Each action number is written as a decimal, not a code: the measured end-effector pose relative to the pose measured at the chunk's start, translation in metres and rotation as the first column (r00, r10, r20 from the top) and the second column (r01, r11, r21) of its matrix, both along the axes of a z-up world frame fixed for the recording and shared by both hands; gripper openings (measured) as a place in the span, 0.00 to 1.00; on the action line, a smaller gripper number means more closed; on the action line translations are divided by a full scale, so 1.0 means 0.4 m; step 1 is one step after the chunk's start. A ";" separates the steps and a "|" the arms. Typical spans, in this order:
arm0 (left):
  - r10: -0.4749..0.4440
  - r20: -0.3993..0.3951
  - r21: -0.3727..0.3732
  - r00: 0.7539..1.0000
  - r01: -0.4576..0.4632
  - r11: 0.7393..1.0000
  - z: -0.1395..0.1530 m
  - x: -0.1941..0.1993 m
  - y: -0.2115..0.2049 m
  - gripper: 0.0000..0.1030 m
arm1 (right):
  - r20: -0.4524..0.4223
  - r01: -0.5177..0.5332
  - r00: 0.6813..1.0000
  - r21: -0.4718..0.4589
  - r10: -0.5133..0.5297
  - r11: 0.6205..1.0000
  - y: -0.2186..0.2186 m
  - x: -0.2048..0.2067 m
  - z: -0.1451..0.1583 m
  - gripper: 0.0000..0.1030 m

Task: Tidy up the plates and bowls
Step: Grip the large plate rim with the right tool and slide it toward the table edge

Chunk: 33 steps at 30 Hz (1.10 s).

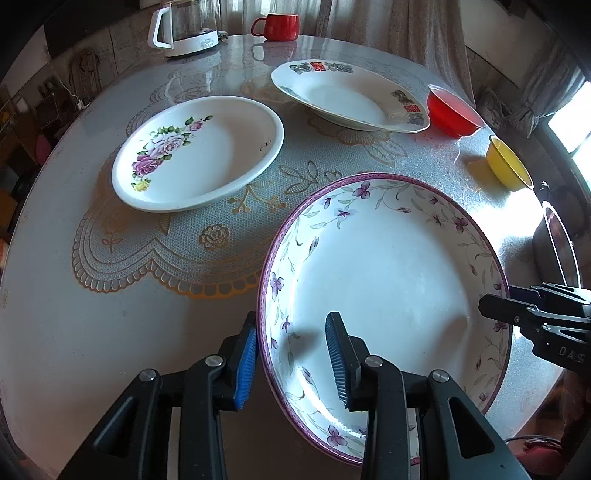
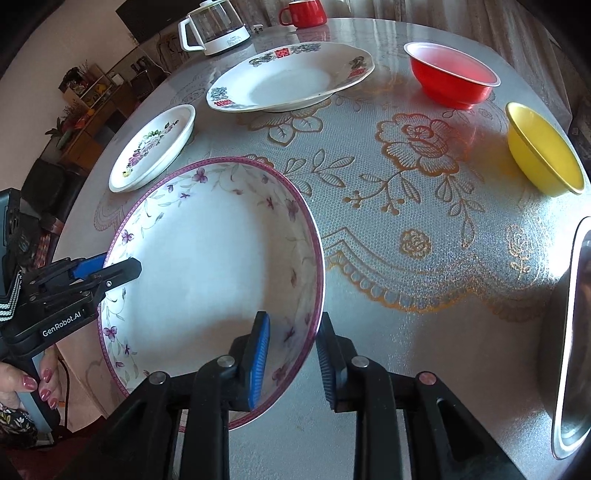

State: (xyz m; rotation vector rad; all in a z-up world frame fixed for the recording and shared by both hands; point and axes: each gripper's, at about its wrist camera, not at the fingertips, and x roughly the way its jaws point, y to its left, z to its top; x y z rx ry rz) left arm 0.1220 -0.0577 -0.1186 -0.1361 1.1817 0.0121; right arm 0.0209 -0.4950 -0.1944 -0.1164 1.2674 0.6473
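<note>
A large purple-rimmed floral plate (image 1: 384,258) sits at the near table edge; it also shows in the right wrist view (image 2: 207,258). My left gripper (image 1: 291,354) straddles its left rim, jaws apart, not clamped. My right gripper (image 2: 291,354) straddles its right rim, also with a gap either side. Each gripper shows in the other's view: the right (image 1: 517,317), the left (image 2: 107,269). A rose-patterned plate (image 1: 199,151) lies left, also in the right wrist view (image 2: 155,147). A plate with red characters (image 1: 347,96) lies behind, also in the right wrist view (image 2: 291,77).
A red bowl (image 2: 450,74) and a yellow bowl (image 2: 543,147) stand on the right. A steel basin (image 2: 572,332) is at the right edge. A glass kettle (image 1: 184,29) and a red mug (image 1: 277,26) stand at the back.
</note>
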 end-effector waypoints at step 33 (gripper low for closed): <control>-0.206 -0.012 -0.037 0.978 0.206 0.978 0.003 0.092 0.014 0.38 | -0.009 0.220 0.975 0.017 -0.220 0.975 -0.023 0.010 0.016 0.32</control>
